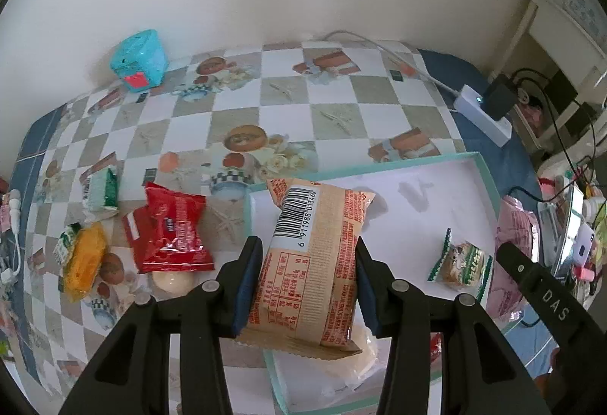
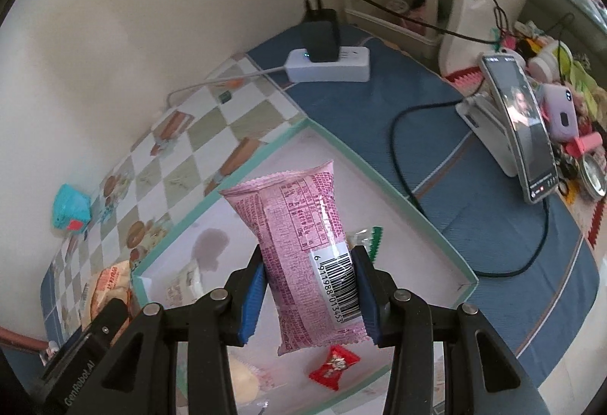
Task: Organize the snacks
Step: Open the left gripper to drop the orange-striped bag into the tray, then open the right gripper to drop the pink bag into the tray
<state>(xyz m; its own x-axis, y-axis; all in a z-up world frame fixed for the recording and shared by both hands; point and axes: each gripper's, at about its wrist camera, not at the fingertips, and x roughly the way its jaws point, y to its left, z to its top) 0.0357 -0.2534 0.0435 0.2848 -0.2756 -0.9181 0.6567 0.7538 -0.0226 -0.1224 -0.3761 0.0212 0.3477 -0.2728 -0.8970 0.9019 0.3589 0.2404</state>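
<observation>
both grippers (image 1: 308, 282) (image 2: 309, 295) pinching puffy, light, crinkly snack packs (image 1: 311, 263) (image 2: 307, 263) mid-body over the near tray (image 1: 489, 176), probably slippery so go gentle

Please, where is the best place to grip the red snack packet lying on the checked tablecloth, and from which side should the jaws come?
Probably from above, across the middle of the red snack packet. It lies flat on the checked tablecloth with its puffed body facing up and crimped ends at top and bottom. The jaws should close on its two long sides; the thin crimped ends would likely slip. A round white snack crowds its lower end.
</observation>
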